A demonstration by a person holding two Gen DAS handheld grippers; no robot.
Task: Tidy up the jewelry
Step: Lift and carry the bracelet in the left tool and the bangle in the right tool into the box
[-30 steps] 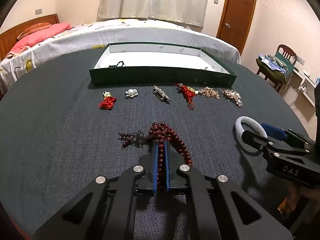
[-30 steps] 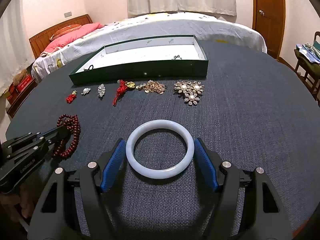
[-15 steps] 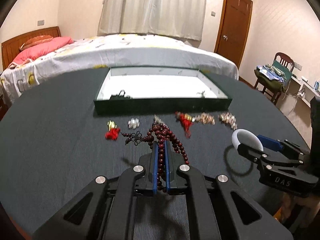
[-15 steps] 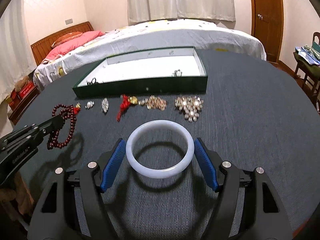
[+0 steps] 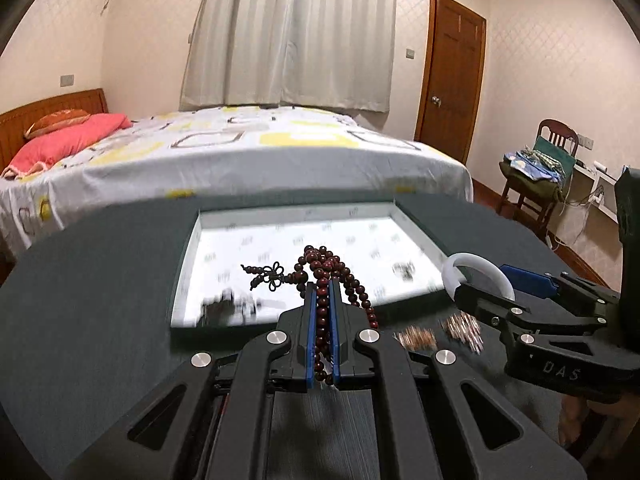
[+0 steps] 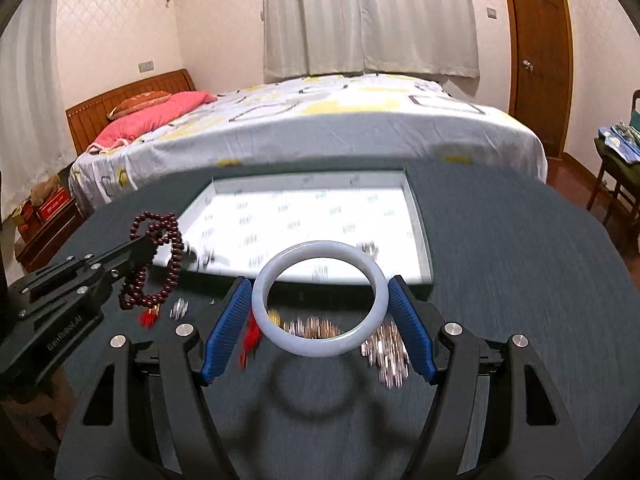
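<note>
Left gripper (image 5: 322, 292) is clamped tight on a dark red bead strand (image 5: 320, 276), which loops out past the tips and dangles, its knotted tail sticking out to the left (strand runs lengthwise between the blue pads). Right gripper (image 6: 320, 300) squeezes a pale white bangle (image 6: 320, 298) flat across its width, ring facing up. Both hang above the dark table (image 6: 520, 260), just in front of the white-lined tray (image 6: 425, 240); blurred brooches (image 6: 386, 354) lie below.

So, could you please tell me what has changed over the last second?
Both grippers rose off the table and moved toward the green tray. The left gripper lifted the bead bracelet, and the right gripper lifted the white bangle. Neither grip changed; the brooches stayed on the cloth.
</note>
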